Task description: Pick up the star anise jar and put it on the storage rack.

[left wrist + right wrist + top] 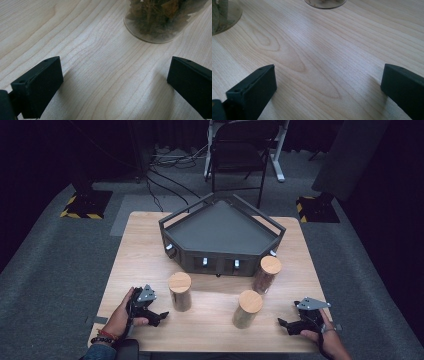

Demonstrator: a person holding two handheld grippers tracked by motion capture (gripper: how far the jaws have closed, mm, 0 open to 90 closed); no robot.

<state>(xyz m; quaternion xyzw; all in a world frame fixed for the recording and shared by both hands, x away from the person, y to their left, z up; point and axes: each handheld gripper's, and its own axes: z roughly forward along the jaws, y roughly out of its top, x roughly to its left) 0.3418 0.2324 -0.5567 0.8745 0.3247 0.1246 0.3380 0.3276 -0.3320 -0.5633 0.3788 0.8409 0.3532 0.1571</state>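
Three glass jars with round wooden lids stand on the wooden table [145, 255]: a left jar [180, 291], a middle jar [247, 309] and a right jar [266, 274]. Behind them sits a dark five-sided tray [220, 227] with raised rails. My left gripper [159, 316] rests near the front left, just left of the left jar, open with bare wood between its jaws [113, 72]. That jar's base [160, 20] shows dried plant matter ahead. My right gripper [285, 326] lies at the front right, open over bare wood [328, 75], with two jar bases [222, 15] [324, 3] farther off.
A black folding chair [240, 150] stands beyond the table, with cables [167, 175] on the grey carpet. Yellow-and-black striped stand bases [85, 205] [317, 207] flank the far corners. Bare wood lies between the two grippers along the front edge.
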